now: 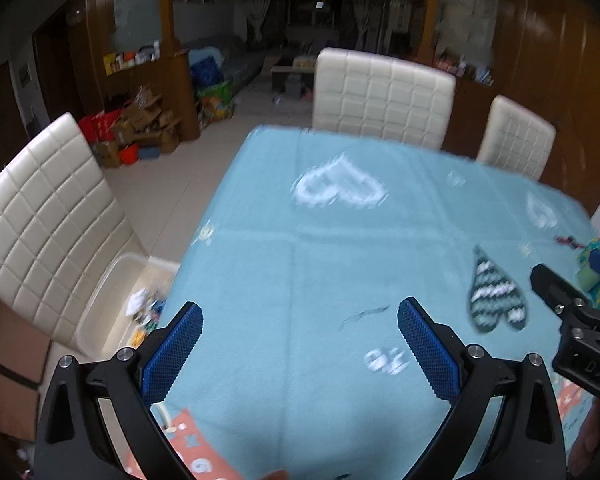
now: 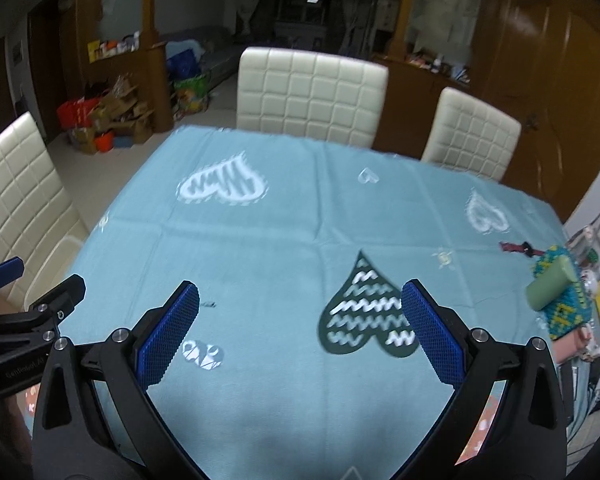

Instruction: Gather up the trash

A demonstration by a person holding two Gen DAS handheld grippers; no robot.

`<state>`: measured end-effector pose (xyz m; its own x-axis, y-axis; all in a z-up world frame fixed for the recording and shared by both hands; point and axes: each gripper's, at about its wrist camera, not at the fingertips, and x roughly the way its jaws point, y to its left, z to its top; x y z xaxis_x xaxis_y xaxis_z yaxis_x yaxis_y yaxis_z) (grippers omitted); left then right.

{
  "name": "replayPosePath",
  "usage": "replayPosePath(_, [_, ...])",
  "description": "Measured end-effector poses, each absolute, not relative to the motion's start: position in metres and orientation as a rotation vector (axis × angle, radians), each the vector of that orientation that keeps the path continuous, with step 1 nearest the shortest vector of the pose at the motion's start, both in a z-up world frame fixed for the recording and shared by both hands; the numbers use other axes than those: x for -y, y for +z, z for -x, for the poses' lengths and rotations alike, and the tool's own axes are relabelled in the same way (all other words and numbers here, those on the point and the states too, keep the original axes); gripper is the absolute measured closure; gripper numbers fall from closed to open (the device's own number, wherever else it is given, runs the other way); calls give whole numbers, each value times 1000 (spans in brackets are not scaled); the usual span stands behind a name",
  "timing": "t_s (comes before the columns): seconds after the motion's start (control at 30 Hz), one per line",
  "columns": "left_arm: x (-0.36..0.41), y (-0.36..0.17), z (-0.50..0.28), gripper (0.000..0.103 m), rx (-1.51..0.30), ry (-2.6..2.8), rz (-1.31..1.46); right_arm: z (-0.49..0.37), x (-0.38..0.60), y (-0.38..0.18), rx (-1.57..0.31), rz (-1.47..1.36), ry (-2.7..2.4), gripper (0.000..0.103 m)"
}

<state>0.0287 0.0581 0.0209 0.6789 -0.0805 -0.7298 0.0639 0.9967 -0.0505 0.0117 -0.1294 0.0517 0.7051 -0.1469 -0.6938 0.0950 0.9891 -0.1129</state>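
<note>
My left gripper [image 1: 300,332] is open and empty above the light blue tablecloth [image 1: 300,240]. A thin dark scrap [image 1: 364,314] lies on the cloth just ahead of it, between the fingers. A translucent plastic bin [image 1: 112,292] with several pieces of trash stands on the floor at the table's left edge. My right gripper [image 2: 300,320] is open and empty over the cloth [image 2: 280,240]; the small dark scrap [image 2: 210,304] lies by its left finger. The right gripper shows at the right edge of the left wrist view [image 1: 572,300].
White quilted chairs stand at the left [image 1: 40,220] and far side [image 1: 380,96] of the table. At the table's right edge lie a green roll on a knitted blue-yellow item [image 2: 556,292] and a small red-black object [image 2: 516,248]. Boxes clutter the floor beyond [image 1: 132,128].
</note>
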Motion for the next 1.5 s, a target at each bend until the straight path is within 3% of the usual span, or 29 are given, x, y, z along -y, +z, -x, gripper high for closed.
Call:
replayPosePath(0.57, [-38, 102, -7, 7, -582, -66, 10, 16, 138, 126, -654, 68, -138, 3])
replayPosePath(1.5, [-32, 119, -4, 7, -546, -84, -10, 24, 144, 139, -609, 43, -127, 3])
